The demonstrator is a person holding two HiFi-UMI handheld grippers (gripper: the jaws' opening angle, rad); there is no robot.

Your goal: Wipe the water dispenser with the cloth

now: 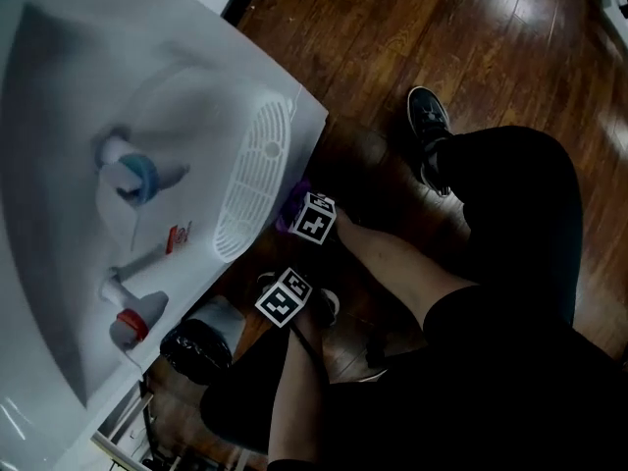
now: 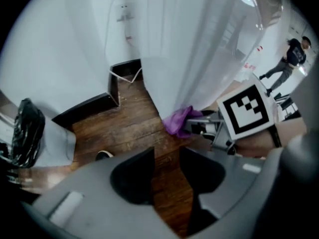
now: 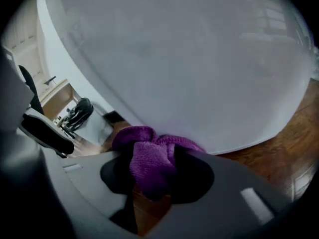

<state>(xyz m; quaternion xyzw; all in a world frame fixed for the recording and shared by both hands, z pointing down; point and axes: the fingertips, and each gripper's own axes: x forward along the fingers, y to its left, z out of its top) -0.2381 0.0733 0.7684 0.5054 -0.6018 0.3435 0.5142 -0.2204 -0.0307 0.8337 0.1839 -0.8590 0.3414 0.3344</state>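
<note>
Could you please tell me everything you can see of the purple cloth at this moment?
The purple cloth looks like soft, nubby microfibre, bunched into a crumpled wad. It is pinched between the fingers of the right gripper, with folds bulging out ahead of them. It sits by the lower edge of the white water dispenser, above the wooden floor; whether it touches the dispenser is unclear.

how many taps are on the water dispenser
2. Both are on the front of the water dispenser in the head view: a blue-capped tap higher in the picture and a red-capped tap below it. No others show.
</note>
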